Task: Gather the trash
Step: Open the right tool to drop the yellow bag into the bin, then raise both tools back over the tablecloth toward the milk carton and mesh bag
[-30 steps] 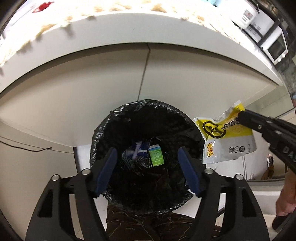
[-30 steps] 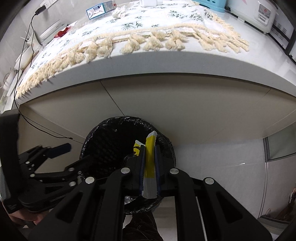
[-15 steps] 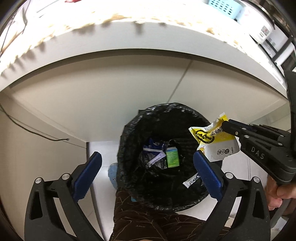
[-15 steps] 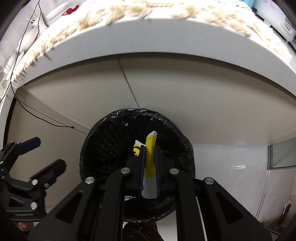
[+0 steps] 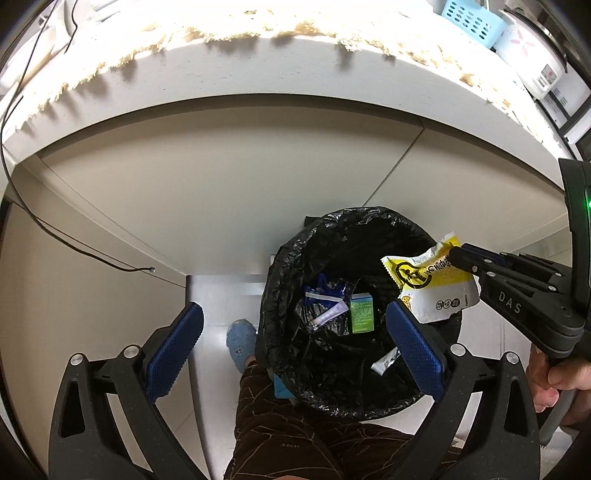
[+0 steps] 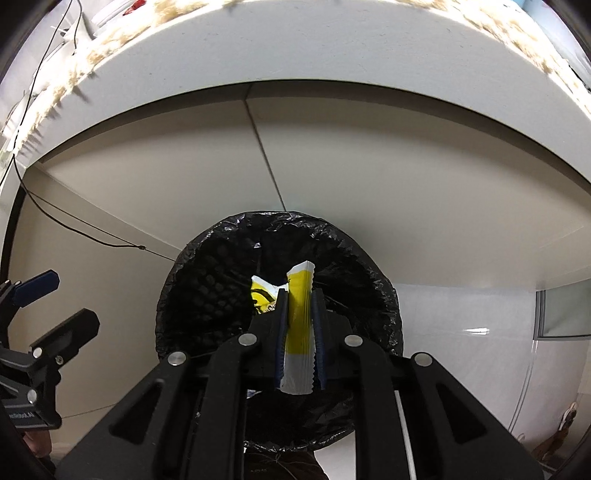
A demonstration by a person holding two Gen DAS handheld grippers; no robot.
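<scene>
2 grippers in view, both pointing steeply down over 1 black-lined trash bin (image 5: 360, 310).

Item 1: left gripper (image 5: 295, 343), lower half of the left wrist view. Blue pads (image 5: 173, 341) spread wide, nothing between them; the left pad sits over pale floor beside the bin, the right pad over the bin's opening.

Item 2: right gripper (image 6: 300, 332), lower centre of the right wrist view; also seen entering from the right edge of the left wrist view, a hand (image 5: 557, 384) on its handle. Jaws narrow and just opening, the yellow-and-white snack wrapper (image 6: 299, 325) between the pads, its edge standing up past the fingertips.

Item 3: the wrapper itself (image 5: 430, 282), centre right of the left wrist view, hanging over the bin's right rim, above the opening.

Item 4: bin contents, centre of the left wrist view: 1 small green carton (image 5: 362, 312), 1 blue wrapper with white strips (image 5: 325, 295), 1 small white sachet (image 5: 386, 362) lower right.

Item 5: surroundings. White counter edge (image 6: 295, 48) arcs across the top of both views, fringed cloth (image 5: 258, 26) on it. 1 thin black cable (image 5: 74, 240) at left. 1 blue slipper (image 5: 240, 343) and brown trouser leg (image 5: 314, 435) at the bottom of the left wrist view.
</scene>
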